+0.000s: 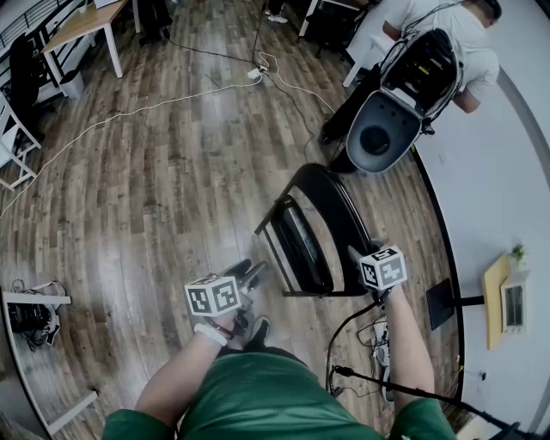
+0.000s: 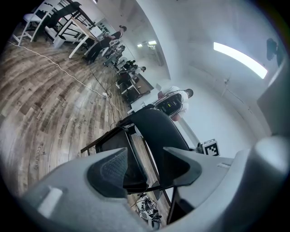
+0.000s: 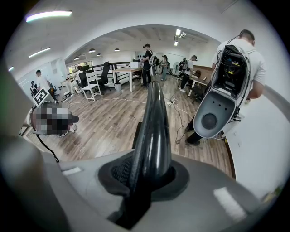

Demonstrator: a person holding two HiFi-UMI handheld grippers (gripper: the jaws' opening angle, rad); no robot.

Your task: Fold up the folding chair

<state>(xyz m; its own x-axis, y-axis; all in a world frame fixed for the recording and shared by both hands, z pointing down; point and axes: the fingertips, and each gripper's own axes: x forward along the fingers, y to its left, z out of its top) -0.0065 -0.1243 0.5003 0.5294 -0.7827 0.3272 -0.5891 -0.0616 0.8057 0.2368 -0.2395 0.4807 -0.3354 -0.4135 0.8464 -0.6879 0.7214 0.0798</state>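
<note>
A black folding chair (image 1: 314, 228) stands unfolded on the wood floor in front of me. My right gripper (image 1: 378, 262) is shut on the top edge of the curved backrest (image 3: 152, 127), which runs up between the jaws of that gripper (image 3: 149, 170) in the right gripper view. My left gripper (image 1: 251, 277) is held low at the front left of the seat (image 1: 301, 249). In the left gripper view its jaws (image 2: 145, 152) stand apart, with the seat's front edge (image 2: 136, 179) showing in the gap; the pads do not press on it.
A person carrying a backpack rig (image 1: 430, 60) and a white round device (image 1: 382, 133) stands just beyond the chair. The white wall (image 1: 498, 198) runs along the right. Cables (image 1: 129, 112) cross the floor. A wooden table (image 1: 86, 26) and white chairs (image 1: 13, 146) stand far left.
</note>
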